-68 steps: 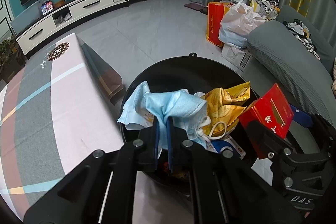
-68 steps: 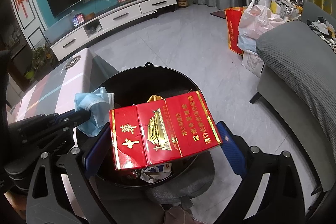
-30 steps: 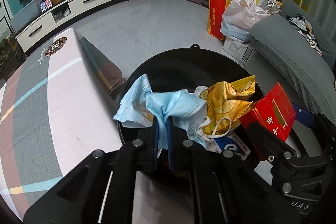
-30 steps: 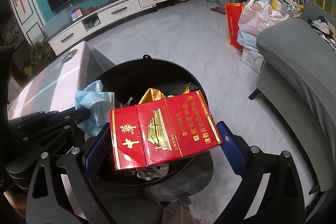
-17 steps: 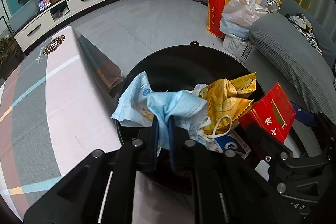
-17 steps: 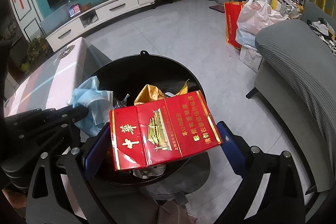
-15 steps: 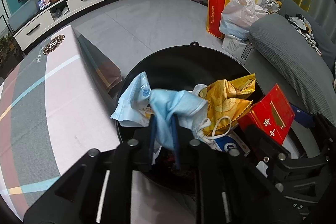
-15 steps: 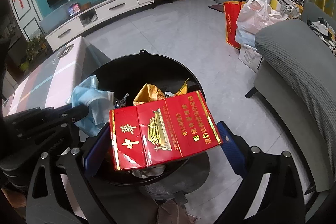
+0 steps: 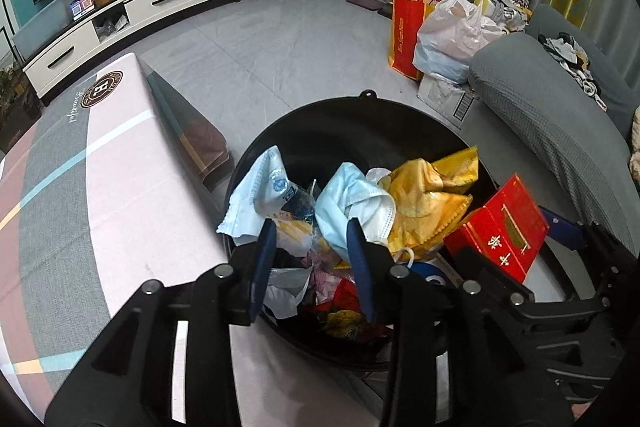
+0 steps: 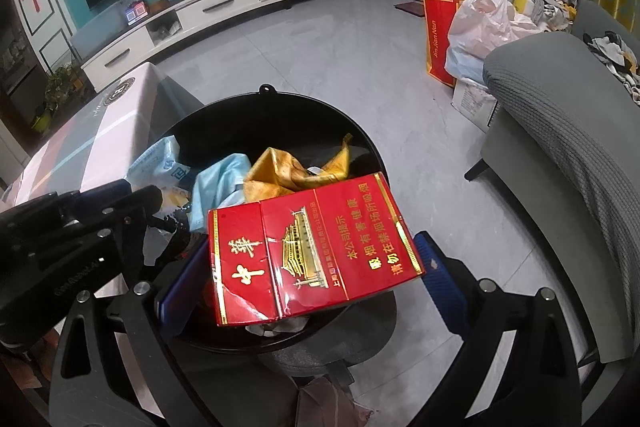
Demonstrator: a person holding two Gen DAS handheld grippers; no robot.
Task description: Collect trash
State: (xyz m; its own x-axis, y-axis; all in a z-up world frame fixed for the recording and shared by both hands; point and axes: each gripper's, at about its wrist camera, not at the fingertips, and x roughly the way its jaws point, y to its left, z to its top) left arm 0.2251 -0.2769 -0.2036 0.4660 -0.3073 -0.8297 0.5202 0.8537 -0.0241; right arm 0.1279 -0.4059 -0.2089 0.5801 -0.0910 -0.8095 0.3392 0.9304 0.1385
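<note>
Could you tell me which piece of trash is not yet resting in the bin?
The red cigarette carton, clamped in the right hand-held gripper above the black bin.

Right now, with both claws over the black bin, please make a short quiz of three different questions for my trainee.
1. True or false: the right claw grips a red carton.
2. Which colour is the face mask by the left claw: A green, B light blue, C black?
3. Fill in: the crumpled yellow wrapper lies in the black ____.

Key: 1 true; 2 B; 3 bin.
</note>
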